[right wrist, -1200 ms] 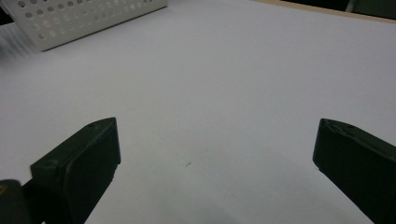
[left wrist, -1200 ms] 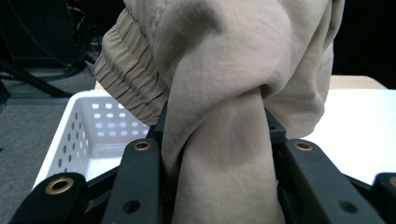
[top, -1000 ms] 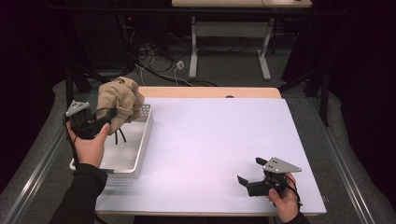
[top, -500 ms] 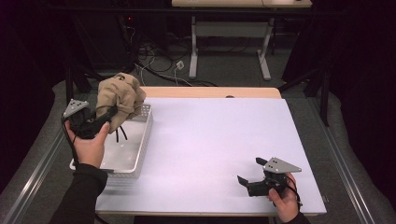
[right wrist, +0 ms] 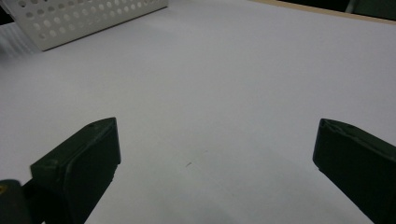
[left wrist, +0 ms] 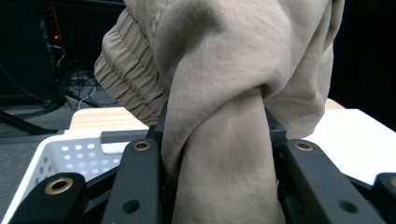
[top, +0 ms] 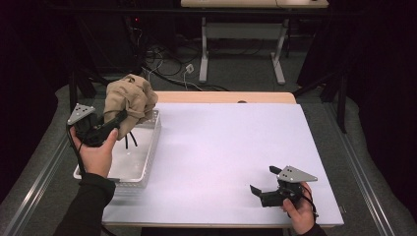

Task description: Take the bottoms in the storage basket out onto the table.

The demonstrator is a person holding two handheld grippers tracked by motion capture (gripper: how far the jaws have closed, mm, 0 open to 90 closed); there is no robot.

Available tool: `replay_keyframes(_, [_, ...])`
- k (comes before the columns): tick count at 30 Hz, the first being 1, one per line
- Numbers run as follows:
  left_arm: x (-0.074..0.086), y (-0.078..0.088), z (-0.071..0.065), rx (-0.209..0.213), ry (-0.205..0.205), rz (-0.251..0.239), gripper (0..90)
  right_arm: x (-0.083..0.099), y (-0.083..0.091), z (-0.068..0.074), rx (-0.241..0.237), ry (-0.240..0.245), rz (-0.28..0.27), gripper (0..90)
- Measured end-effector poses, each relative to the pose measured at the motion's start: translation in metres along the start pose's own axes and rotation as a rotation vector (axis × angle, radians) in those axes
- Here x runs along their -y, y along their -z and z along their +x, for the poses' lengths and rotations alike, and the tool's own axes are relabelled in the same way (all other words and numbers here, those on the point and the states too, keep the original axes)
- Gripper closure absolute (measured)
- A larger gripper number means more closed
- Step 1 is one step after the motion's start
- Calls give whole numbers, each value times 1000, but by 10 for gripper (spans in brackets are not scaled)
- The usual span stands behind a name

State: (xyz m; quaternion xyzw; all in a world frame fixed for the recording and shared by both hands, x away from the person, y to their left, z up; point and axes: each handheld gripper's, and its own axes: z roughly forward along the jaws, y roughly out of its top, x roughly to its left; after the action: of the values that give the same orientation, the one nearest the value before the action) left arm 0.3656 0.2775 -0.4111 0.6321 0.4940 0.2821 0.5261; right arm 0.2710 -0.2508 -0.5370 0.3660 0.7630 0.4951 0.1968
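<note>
Tan cloth [top: 130, 98] held up over the basket [top: 147, 147] at the counter's [top: 231, 147] nine o'clock side.

The cloth is bunched into a loose bundle, and in the left gripper view a twisted fold [left wrist: 224, 154] of it runs down between the black fingers [left wrist: 140, 186], which are clenched on it. The left gripper [top: 115, 120] holds the bundle clear above the far end of the white perforated basket, with two black cables hanging under it into the basket. The basket sits on the counter's left edge. Well apart, at about five o'clock on the white counter, the right gripper [top: 263, 182] rests low near the front edge, its fingers [right wrist: 79, 163] released and spread wide over bare counter, pointing toward nine o'clock.
</note>
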Motion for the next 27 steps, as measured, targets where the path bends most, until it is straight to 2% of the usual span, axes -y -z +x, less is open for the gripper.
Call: replay_keyframes(27, [-2,-8,-40,124,-32,-18,627,0,1,0,-2,3,3,6])
